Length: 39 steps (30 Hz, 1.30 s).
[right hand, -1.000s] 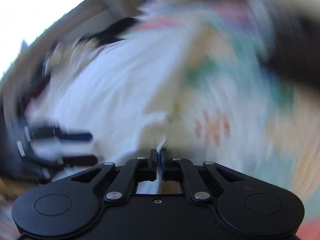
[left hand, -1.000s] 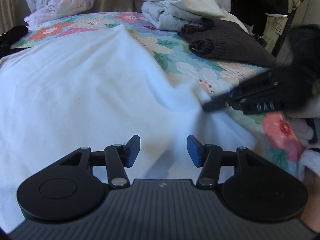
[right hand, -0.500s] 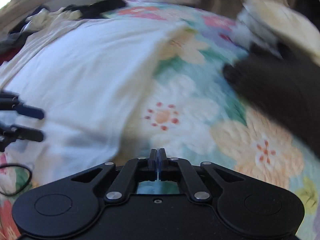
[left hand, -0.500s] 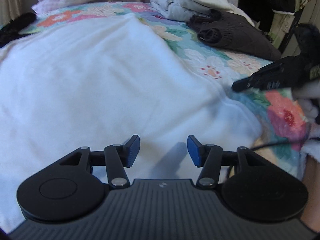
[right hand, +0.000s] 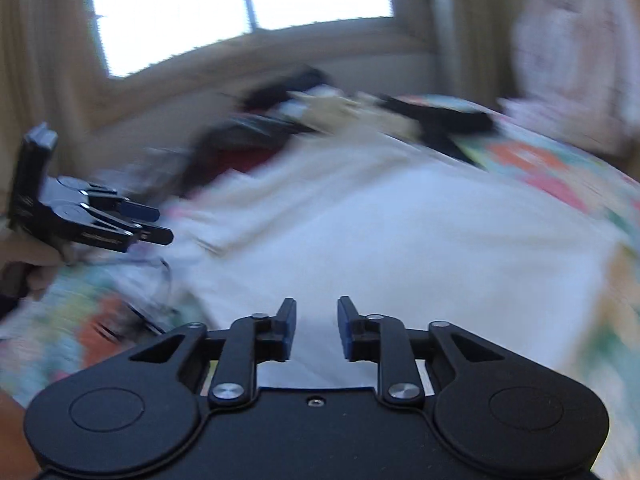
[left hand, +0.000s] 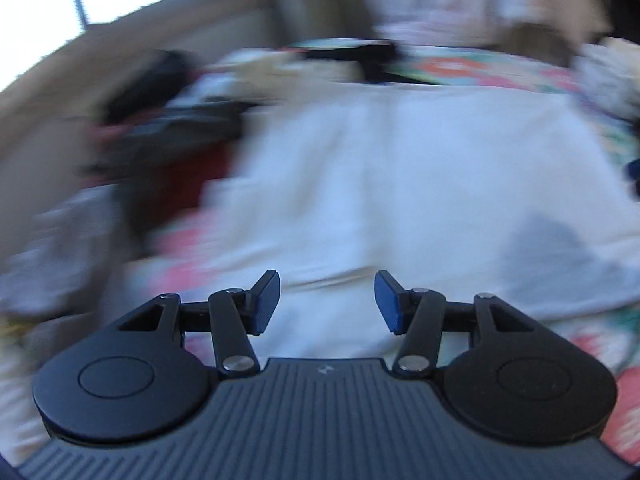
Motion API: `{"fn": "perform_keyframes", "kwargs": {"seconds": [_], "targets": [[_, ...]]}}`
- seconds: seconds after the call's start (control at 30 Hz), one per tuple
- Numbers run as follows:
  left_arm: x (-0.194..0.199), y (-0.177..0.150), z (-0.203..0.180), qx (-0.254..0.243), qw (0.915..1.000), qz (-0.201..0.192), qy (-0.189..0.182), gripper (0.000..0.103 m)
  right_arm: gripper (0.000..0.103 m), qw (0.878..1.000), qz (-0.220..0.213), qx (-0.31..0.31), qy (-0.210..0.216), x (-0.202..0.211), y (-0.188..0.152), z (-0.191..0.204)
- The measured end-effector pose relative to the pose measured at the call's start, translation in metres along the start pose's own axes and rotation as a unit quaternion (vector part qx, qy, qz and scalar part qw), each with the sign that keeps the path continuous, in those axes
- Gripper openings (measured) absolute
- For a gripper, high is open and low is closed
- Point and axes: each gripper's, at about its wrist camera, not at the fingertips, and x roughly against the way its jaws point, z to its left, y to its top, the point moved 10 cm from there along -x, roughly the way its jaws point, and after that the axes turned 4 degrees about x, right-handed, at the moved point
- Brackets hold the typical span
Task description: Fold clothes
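Our right gripper (right hand: 317,328): jaws now parted narrow, empty — were pinched shut half second ago, so we let go of cloth. Our left gripper (left hand: 327,305): wide, empty, same as before. Both views swung left toward window (right hand: 240,12), heavy blur.

We read it as: one fold laid, repositioning for next edge.

White garment (right hand: 400,240) flat on floral bedspread (right hand: 560,168), directly ahead of and below both tongs, neither touching. Near hem (left hand: 332,280) just beyond left fingertips. Unsorted clothes pile (right hand: 280,120) at far left.

We saw a bright window (right hand: 240,8) behind the bed, beige curtains (right hand: 48,60) either side, a tan sill below, a floral bedspread (right hand: 540,168), daylight washing the blurred room.
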Motion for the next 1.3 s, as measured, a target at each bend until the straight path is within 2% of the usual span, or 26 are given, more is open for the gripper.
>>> {"fn": "perform_keyframes", "kwargs": {"seconds": [0.1, 0.23, 0.3, 0.33, 0.37, 0.4, 0.43, 0.47, 0.53, 0.6, 0.7, 0.73, 0.8, 0.83, 0.87, 0.93, 1.0, 1.13, 1.23, 1.3], "targets": [[0.043, -0.016, 0.075, 0.039, 0.9956, -0.008, 0.085, 0.052, 0.036, 0.997, -0.007, 0.04, 0.06, -0.02, 0.042, 0.04], [0.106, -0.041, 0.168, 0.079, 0.979, -0.013, 0.187, 0.052, 0.045, 0.99, 0.005, 0.069, 0.122, -0.05, 0.071, 0.088], [0.141, -0.049, 0.209, 0.085, 0.9673, -0.013, 0.238, 0.052, 0.046, 0.986, 0.024, 0.077, 0.144, -0.066, 0.068, 0.108], [0.161, -0.052, 0.231, 0.081, 0.9582, -0.014, 0.274, 0.052, 0.046, 0.985, 0.036, 0.077, 0.153, -0.075, 0.062, 0.116], [0.182, -0.053, 0.251, 0.069, 0.9455, -0.014, 0.318, 0.053, 0.046, 0.983, 0.048, 0.077, 0.161, -0.083, 0.056, 0.124], [0.201, -0.05, 0.263, 0.052, 0.9337, -0.016, 0.354, 0.058, 0.046, 0.981, 0.06, 0.073, 0.171, -0.09, 0.049, 0.129], [0.215, -0.047, 0.272, 0.039, 0.9292, -0.02, 0.367, 0.065, 0.046, 0.979, 0.072, 0.064, 0.181, -0.098, 0.04, 0.132], [0.221, -0.045, 0.275, 0.039, 0.9307, -0.021, 0.363, 0.067, 0.046, 0.977, 0.084, 0.056, 0.189, -0.107, 0.03, 0.135], [0.227, -0.043, 0.276, 0.046, 0.9358, -0.021, 0.349, 0.068, 0.046, 0.972, 0.116, 0.047, 0.201, -0.124, 0.008, 0.14], [0.21, -0.046, 0.26, 0.052, 0.951, -0.013, 0.304, 0.068, 0.046, 0.966, 0.155, 0.044, 0.201, -0.139, -0.016, 0.141], [0.159, -0.063, 0.216, 0.089, 0.9781, -0.003, 0.188, 0.068, 0.047, 0.956, 0.197, 0.02, 0.214, -0.152, -0.047, 0.142], [0.141, -0.069, 0.199, 0.103, 0.9842, 0.0, 0.144, 0.068, 0.047, 0.955, 0.198, 0.014, 0.222, -0.154, -0.05, 0.145], [0.105, -0.078, 0.162, 0.111, 0.9911, 0.01, 0.073, 0.068, 0.048, 0.951, 0.199, 0.002, 0.236, -0.157, -0.055, 0.149], [0.087, -0.081, 0.144, 0.113, 0.9927, 0.015, 0.039, 0.068, 0.048, 0.949, 0.2, -0.004, 0.243, -0.159, -0.058, 0.151], [0.073, -0.082, 0.126, 0.115, 0.9932, 0.017, 0.012, 0.068, 0.041, 0.947, 0.201, -0.01, 0.25, -0.161, -0.061, 0.153], [0.049, -0.076, 0.092, 0.118, 0.9918, 0.014, -0.047, 0.068, 0.008, 0.943, 0.202, -0.022, 0.264, -0.164, -0.066, 0.157], [0.036, -0.07, 0.062, 0.112, 0.9896, 0.005, -0.09, 0.068, 0.008, 0.94, 0.192, -0.036, 0.279, -0.165, -0.063, 0.159], [0.016, -0.062, 0.022, 0.095, 0.9877, 0.001, -0.124, 0.068, 0.008, 0.947, 0.097, -0.06, 0.301, -0.149, -0.004, 0.148], [0.005, -0.054, 0.01, 0.129, 0.9785, -0.004, -0.161, 0.068, 0.008, 0.959, 0.029, -0.042, 0.279, -0.138, 0.037, 0.132], [0.002, -0.051, 0.002, 0.145, 0.973, -0.011, -0.179, 0.068, 0.008, 0.966, 0.004, -0.03, 0.257, -0.133, 0.051, 0.121]]}}
